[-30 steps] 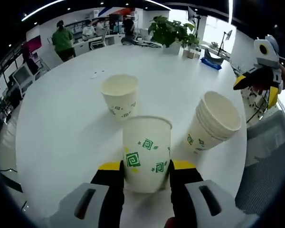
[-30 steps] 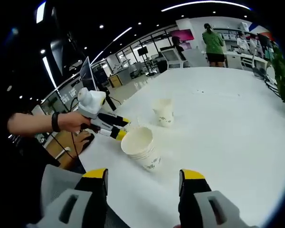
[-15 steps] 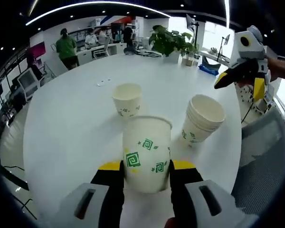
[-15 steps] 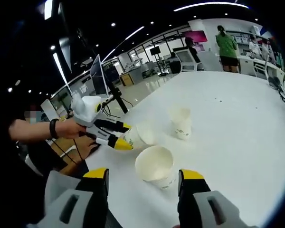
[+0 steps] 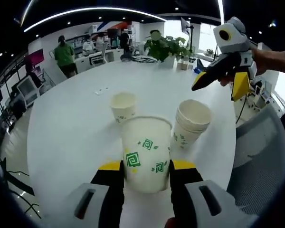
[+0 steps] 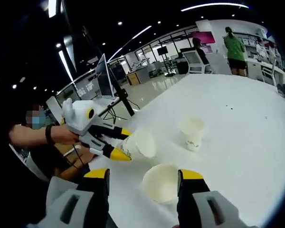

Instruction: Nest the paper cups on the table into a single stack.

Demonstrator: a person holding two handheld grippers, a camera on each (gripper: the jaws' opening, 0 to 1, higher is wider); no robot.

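Note:
My left gripper (image 5: 146, 165) is shut on a white paper cup with green square marks (image 5: 146, 153), held upright above the white table (image 5: 66, 128). Beyond it stand a single cup (image 5: 123, 106) and, to its right, a short stack of nested cups (image 5: 191, 121). My right gripper (image 5: 222, 81) hangs open above and to the right of the stack. In the right gripper view my right gripper (image 6: 142, 175) stands open just above the stack (image 6: 161, 184). The left gripper (image 6: 115, 144) holds its cup (image 6: 138, 144) to the left, and the single cup (image 6: 192, 133) stands farther off.
A potted plant (image 5: 168, 45) and small items stand at the table's far edge. A grey chair (image 5: 259, 156) is at the right of the table. People (image 5: 64, 45) stand at desks in the background. A monitor on a stand (image 6: 107, 78) is beyond the table's left edge.
My left gripper has lifted the held cup, so the table's cups look smaller and lower. My right gripper has moved in closer over the stack.

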